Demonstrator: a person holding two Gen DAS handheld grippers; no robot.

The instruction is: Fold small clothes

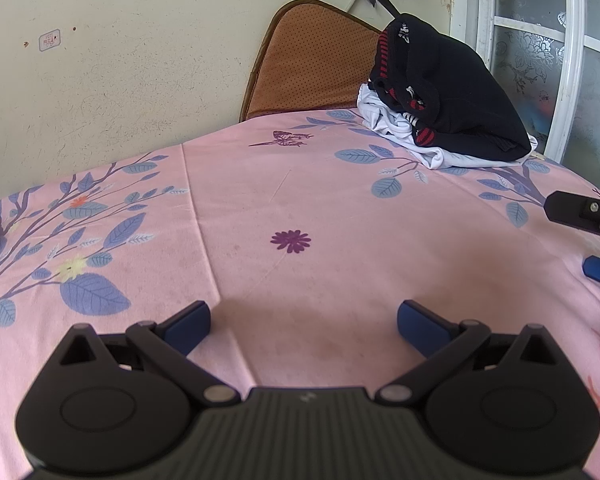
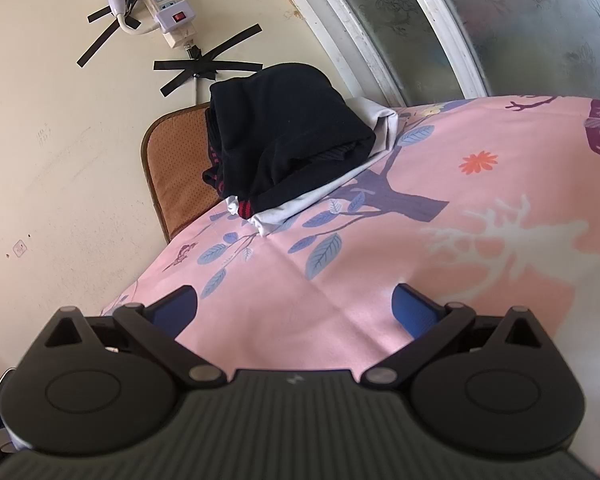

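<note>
- Your left gripper and right gripper hang spread wide, holding nothing.
- Reach toward one o'clock; pinch the black garment by its edge, leaving the white cloth behind.

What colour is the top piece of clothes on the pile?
Black top garment with red stripes, best in the left wrist view.

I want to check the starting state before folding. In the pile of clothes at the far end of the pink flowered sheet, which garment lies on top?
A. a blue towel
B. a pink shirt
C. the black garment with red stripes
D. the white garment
C: the black garment with red stripes sits on the white garment, whose edges show beneath it; both grippers are open and hold nothing.
</note>
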